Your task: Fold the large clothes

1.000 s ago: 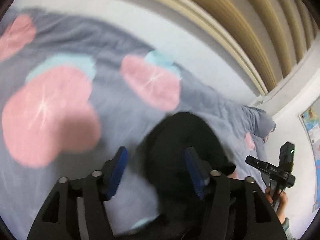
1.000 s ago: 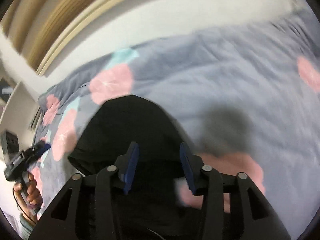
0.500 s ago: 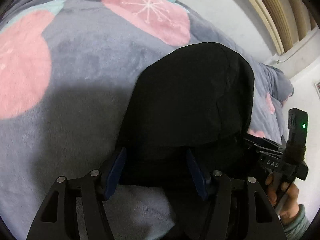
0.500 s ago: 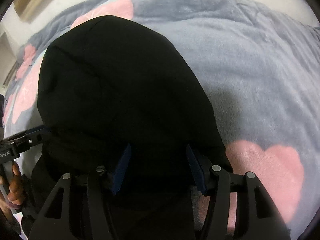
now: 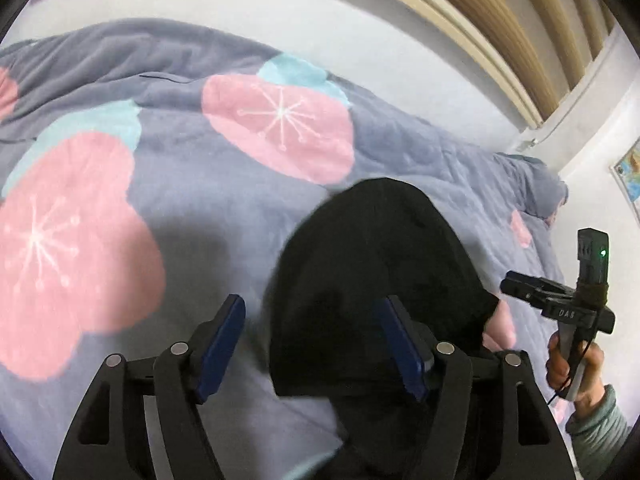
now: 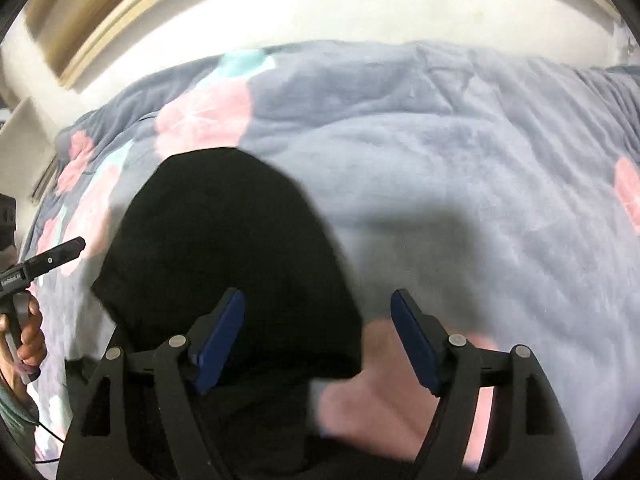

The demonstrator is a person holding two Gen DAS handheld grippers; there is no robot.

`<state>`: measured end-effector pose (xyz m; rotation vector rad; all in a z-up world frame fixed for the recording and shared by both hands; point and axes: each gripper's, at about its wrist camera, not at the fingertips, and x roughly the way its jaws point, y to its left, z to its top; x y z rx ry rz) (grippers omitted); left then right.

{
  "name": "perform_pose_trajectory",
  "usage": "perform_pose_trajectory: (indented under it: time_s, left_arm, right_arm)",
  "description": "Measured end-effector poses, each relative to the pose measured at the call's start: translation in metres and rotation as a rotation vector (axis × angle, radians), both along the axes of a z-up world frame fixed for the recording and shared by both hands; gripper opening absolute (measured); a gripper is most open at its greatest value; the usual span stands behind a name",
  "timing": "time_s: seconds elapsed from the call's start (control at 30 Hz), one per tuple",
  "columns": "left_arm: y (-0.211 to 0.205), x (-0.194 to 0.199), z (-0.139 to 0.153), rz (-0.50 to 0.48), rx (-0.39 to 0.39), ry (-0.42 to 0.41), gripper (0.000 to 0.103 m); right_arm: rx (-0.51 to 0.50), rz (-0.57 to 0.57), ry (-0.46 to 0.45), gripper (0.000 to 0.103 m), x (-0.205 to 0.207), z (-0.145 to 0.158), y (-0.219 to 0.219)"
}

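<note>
Releasing marked this moment: both grippers, which half a second earlier had framed the black garment [image 5: 380, 280] closely, now stood back from it with jaws opening. The left gripper [image 5: 312, 348] had its blue pads apart, the cloth's left edge lying loose between them, pressed by neither. The right gripper [image 6: 316, 340] likewise spread, with the garment's right edge and the flowered blanket [image 6: 460, 184] showing in the gap. The garment lay as a rounded, doubled mound on the blanket, between the two tools. Judged from this, one fold had been laid down and let go.
</note>
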<state>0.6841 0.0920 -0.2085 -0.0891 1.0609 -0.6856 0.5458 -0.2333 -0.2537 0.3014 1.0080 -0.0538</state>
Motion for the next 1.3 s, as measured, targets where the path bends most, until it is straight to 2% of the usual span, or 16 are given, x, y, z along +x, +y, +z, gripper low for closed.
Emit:
perform_pose_trajectory:
  time_s: [0.07, 0.23, 0.37, 0.43, 0.47, 0.5, 0.53, 0.6, 0.67, 0.7, 0.8, 0.87, 1.03, 1.2, 1.3]
  left_arm:
    - [-0.005, 0.013, -0.01, -0.021, -0.003, 0.042, 0.073]
    - [-0.02, 0.05, -0.067, -0.036, -0.075, 0.259, 0.072]
    - [-0.026, 0.053, -0.083, -0.074, -0.162, 0.311, 0.072]
    - [-0.032, 0.054, -0.083, -0.09, -0.194, 0.321, 0.072]
    - [-0.038, 0.055, -0.085, -0.096, -0.2, 0.335, 0.072]
    - [-0.042, 0.054, -0.086, -0.096, -0.19, 0.337, 0.072]
    - [-0.048, 0.051, -0.085, -0.097, -0.163, 0.323, 0.072]
    - [-0.054, 0.044, -0.079, -0.109, -0.123, 0.282, 0.07]
    - [-0.055, 0.032, -0.066, -0.137, -0.104, 0.21, 0.034]
    - [-0.053, 0.028, -0.06, -0.142, -0.109, 0.192, 0.025]
    - [-0.042, 0.008, -0.031, -0.157, -0.133, 0.129, 0.021]
    - [-0.035, -0.012, -0.005, -0.177, -0.134, 0.065, 0.02]
    - [-0.021, -0.087, 0.068, -0.254, -0.113, -0.113, 0.019]
    - [0.009, -0.184, 0.114, -0.331, -0.069, -0.219, 0.019]
    - [0.024, -0.241, 0.117, -0.371, -0.025, -0.221, 0.019]
  right_arm:
    - [0.112, -0.002, 0.03, 0.079, 0.017, -0.015, -0.013]
    - [0.281, -0.025, 0.085, 0.079, 0.049, -0.055, -0.028]
    - [0.349, 0.058, 0.08, 0.08, 0.065, -0.069, -0.018]
    - [0.4, 0.102, 0.09, 0.074, 0.08, -0.072, -0.008]
    - [0.445, 0.117, 0.101, 0.063, 0.085, -0.075, -0.004]
    - [0.454, 0.116, 0.11, 0.061, 0.088, -0.075, 0.001]
    - [0.428, 0.115, 0.114, 0.059, 0.088, -0.073, 0.006]
    - [0.36, 0.134, 0.102, 0.039, 0.087, -0.064, 0.021]
    - [0.324, 0.157, 0.067, 0.028, 0.078, -0.05, 0.027]
    - [0.291, 0.174, 0.036, 0.023, 0.069, -0.038, 0.031]
    - [0.226, 0.219, -0.042, 0.019, 0.039, -0.001, 0.044]
    - [0.143, 0.246, -0.094, 0.018, 0.018, 0.028, 0.059]
    - [-0.006, 0.284, -0.236, 0.017, -0.062, 0.09, 0.088]
    - [-0.125, 0.28, -0.318, 0.017, -0.173, 0.129, 0.12]
    - [-0.169, 0.262, -0.3, 0.018, -0.23, 0.13, 0.141]
